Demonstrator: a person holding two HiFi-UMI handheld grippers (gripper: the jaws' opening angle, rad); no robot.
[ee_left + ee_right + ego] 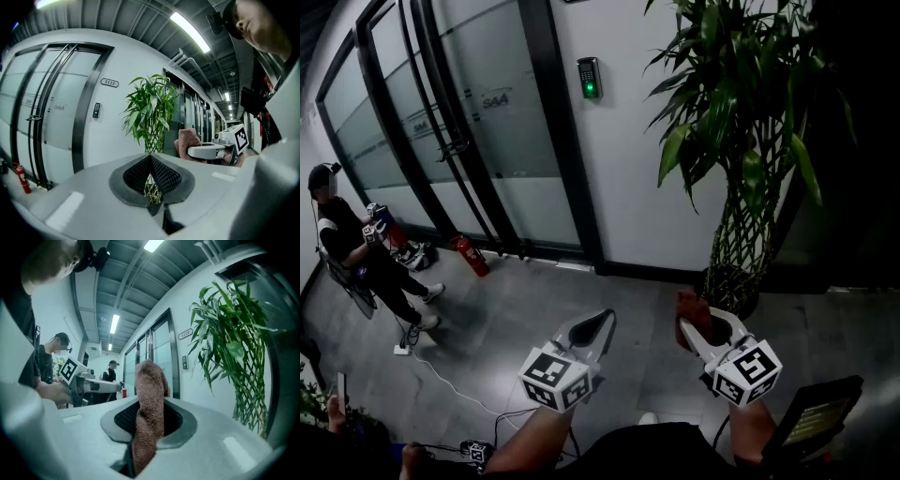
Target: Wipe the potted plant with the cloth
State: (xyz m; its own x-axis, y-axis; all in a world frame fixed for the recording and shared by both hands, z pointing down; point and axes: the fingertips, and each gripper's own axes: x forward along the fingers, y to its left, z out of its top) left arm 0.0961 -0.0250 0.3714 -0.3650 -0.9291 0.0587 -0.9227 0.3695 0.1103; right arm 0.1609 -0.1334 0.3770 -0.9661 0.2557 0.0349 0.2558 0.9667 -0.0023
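Observation:
A tall potted plant (741, 112) with long green leaves and a braided stem stands in a dark pot (731, 289) against the white wall; it also shows as the plant (150, 112) ahead and as the plant (236, 348) on the right. My right gripper (696, 319) is shut on a brown cloth (688, 315), which sticks up between the pads as the cloth (149, 413). It hovers just left of the pot. My left gripper (602, 323) is shut and empty, held level to the left of the right one.
Glass doors (441, 122) with dark frames fill the left wall, with a keypad (589, 78) beside them. A red fire extinguisher (469, 253) lies on the grey floor. A person (366, 258) stands at far left near cables (441, 375).

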